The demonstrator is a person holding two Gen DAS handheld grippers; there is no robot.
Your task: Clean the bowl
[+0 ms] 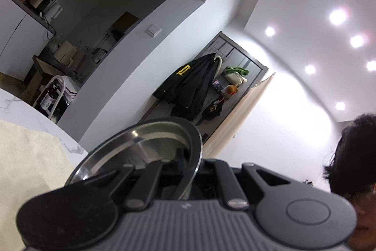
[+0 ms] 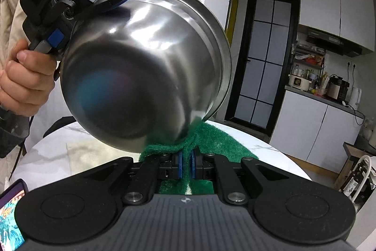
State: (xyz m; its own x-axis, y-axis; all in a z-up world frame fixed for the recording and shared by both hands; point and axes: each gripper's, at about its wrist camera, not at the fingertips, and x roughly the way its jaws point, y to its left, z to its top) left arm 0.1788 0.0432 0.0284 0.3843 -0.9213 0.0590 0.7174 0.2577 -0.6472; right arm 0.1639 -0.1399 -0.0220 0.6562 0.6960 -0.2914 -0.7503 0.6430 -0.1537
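A steel bowl (image 2: 145, 67) is held in the air, tilted, its outer bottom facing the right wrist camera. My left gripper (image 2: 110, 1) is shut on the bowl's rim at the upper left; in the left wrist view the rim (image 1: 195, 157) runs between its fingers, and the left gripper (image 1: 188, 164) grips it. My right gripper (image 2: 186, 164) is shut on a green scouring pad (image 2: 211, 140), which presses against the bowl's lower outer wall.
A white marble round table (image 2: 270, 152) lies below, with a cream cloth (image 1: 28, 157) on it. A phone screen (image 2: 10, 215) shows at the lower left. Kitchen cabinets and a counter (image 2: 317, 114) stand to the right. A person's head (image 1: 352, 157) is close.
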